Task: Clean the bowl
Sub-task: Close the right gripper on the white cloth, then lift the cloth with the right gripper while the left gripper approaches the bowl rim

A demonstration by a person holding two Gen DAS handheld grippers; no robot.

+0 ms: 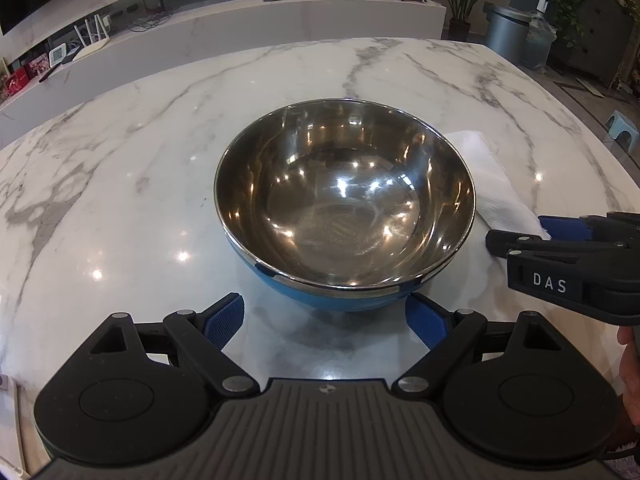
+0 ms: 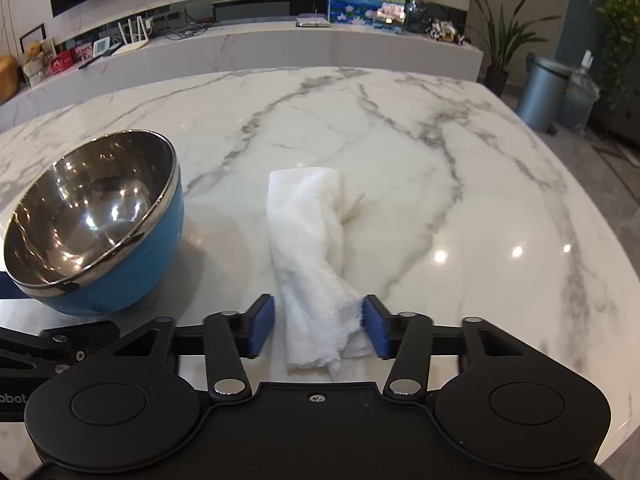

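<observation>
Left wrist view, bowl: the round blue bowl with a shiny steel inside (image 1: 346, 200) stands upright on the white grey-veined marble table (image 1: 140, 168), at 12 o'clock from the left tool (image 1: 324, 320).
Left wrist view, left tool: its blue-padded jaws stand wide, one on each side of the bowl's near base, close to the blue wall but apart from it; nothing is held.
Left wrist view, right tool: the black right tool (image 1: 520, 236) comes in at 3 o'clock, side on, over the near end of the white folded cloth (image 1: 492, 184); from here I cannot tell how its jaws stand.
Left wrist view, cloth: it lies at 3 o'clock of the bowl, partly hidden behind the rim.
Right wrist view, cloth: seen whole, a long rumpled strip running from 12 to 6 o'clock, its near end between the jaws of the right tool (image 2: 320, 328).
Right wrist view, right tool: jaws narrow; the right pad (image 2: 374, 326) touches the cloth's edge, the left pad stands just clear, so it is not yet clamped.
Right wrist view, bowl: at 10 o'clock, beside the cloth and apart from it.
Right wrist view, left tool: only a black part shows, at 9 o'clock.
</observation>
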